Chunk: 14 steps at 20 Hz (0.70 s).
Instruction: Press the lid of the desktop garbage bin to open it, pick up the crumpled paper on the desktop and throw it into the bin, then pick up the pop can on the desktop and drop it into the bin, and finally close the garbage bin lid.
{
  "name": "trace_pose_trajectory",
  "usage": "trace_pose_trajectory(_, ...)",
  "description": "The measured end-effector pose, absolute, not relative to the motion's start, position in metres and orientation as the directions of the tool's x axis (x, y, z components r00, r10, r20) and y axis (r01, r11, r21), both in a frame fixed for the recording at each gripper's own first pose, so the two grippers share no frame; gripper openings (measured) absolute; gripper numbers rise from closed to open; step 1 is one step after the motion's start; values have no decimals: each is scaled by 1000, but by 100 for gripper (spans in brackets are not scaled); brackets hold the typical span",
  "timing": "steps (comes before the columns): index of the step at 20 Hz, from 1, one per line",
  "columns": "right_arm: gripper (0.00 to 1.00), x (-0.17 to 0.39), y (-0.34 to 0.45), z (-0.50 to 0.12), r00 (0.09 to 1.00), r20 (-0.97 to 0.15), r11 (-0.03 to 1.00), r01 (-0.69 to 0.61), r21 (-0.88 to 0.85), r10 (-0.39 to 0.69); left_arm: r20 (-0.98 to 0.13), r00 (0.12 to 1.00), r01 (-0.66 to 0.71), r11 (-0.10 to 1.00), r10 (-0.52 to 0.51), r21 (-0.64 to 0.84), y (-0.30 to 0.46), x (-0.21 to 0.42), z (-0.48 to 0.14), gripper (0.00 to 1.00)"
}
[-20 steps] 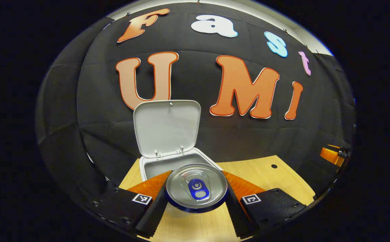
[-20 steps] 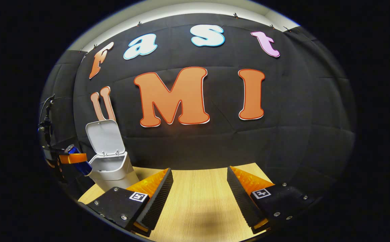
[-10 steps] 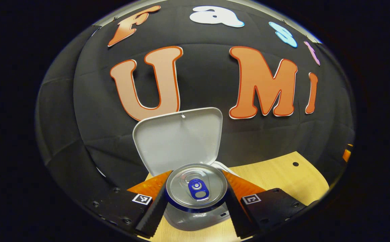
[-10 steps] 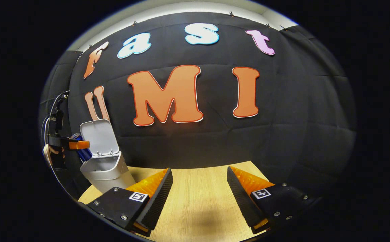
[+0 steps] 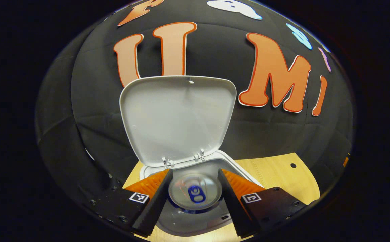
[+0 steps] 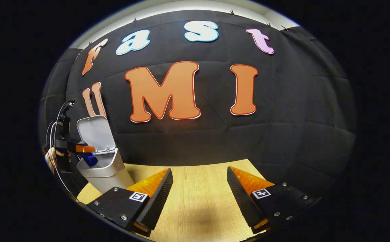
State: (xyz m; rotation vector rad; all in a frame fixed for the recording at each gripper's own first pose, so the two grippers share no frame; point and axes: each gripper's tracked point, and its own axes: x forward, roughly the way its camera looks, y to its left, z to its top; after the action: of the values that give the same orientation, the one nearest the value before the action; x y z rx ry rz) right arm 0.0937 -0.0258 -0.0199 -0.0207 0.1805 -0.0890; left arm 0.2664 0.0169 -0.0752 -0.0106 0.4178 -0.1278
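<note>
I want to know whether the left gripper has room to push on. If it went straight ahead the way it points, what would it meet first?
Probably the raised lid of the bin; the left gripper, can between its fingers, points at it, though depth is unclear.

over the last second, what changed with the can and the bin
The left hand-held gripper carried the pop can from in front of the bin to above its opening. In the left gripper view the can now looks smaller and blurred, and the fingers appear to stand slightly clear of it, so it may have just been released. The lid stayed up; the right hand-held gripper stayed open over the table.
</note>
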Motion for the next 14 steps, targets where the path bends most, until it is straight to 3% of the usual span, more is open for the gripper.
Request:
trace_pose_trajectory(5, 97, 97, -19, -21, 980, -184, 997, 74, -24, -77, -364, 923, 125, 992, -123, -17, 16, 261, -58, 84)
trace_pose_trajectory(6, 100, 97, -18, -21, 980, -185, 997, 71, -24, -74, -358, 926, 124, 992, -121, -16, 16, 259, -55, 84)
trace_pose_trajectory(8, 97, 99, -16, -20, 980, -184, 997, 67, -23, -70, -350, 930, 114, 993, -110, -8, 18, 257, -51, 84)
trace_pose_trajectory(14, 100, 97, -13, -22, 980, -190, 998, 59, -24, -62, -297, 952, 79, 997, -77, -5, 29, 248, -34, 86)
